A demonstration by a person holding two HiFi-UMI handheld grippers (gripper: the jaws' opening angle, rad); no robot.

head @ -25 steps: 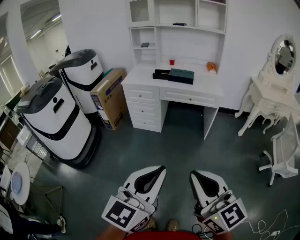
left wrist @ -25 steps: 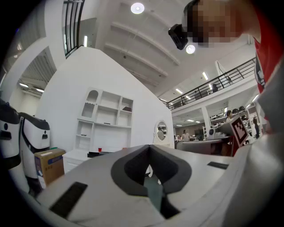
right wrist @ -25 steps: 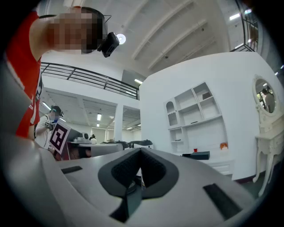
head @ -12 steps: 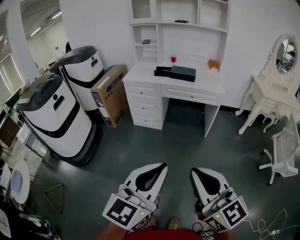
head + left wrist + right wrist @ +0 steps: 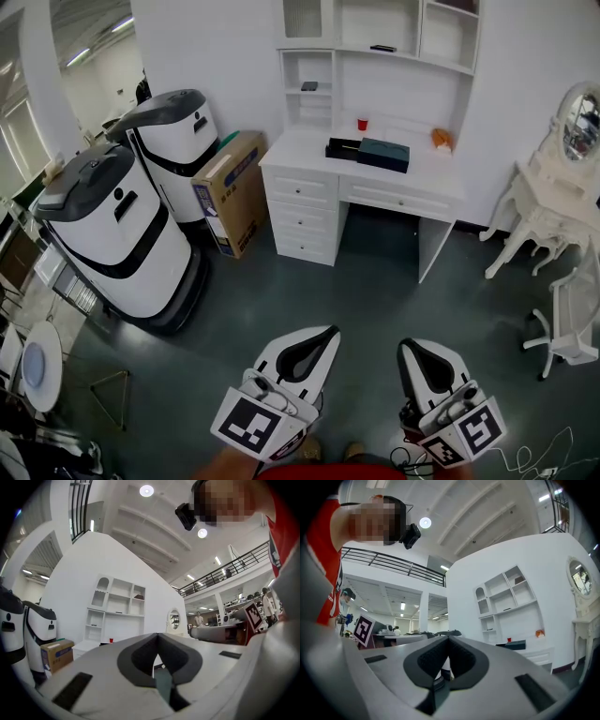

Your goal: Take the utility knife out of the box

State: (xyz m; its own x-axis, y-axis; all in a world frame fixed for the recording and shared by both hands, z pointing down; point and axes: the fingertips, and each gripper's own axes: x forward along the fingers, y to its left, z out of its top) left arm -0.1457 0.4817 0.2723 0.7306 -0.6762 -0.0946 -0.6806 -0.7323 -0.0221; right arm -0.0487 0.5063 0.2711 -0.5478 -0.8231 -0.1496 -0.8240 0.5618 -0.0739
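A dark green box (image 5: pixel 383 154) lies on the white desk (image 5: pixel 309 155) across the room, with a black open tray (image 5: pixel 342 148) beside it on its left. No utility knife shows from here. In the head view both grippers are held low at the bottom edge, far from the desk and above the grey floor. My left gripper (image 5: pixel 327 332) is shut and holds nothing, and its jaws meet at the tip in the left gripper view (image 5: pixel 157 634). My right gripper (image 5: pixel 410 344) is shut and empty too, and the box (image 5: pixel 515 644) shows far off in the right gripper view.
Two large white robots (image 5: pixel 112 234) and a cardboard box (image 5: pixel 230 192) stand left of the desk. A white vanity table with a mirror (image 5: pixel 562 187) and a white chair (image 5: pixel 572 328) stand at the right. A red cup (image 5: pixel 362 124) and an orange thing (image 5: pixel 442 138) sit on the desk.
The desk and its box have shifted right and slightly down in the head view, and the left gripper has moved a little forward. Both grippers stay shut.
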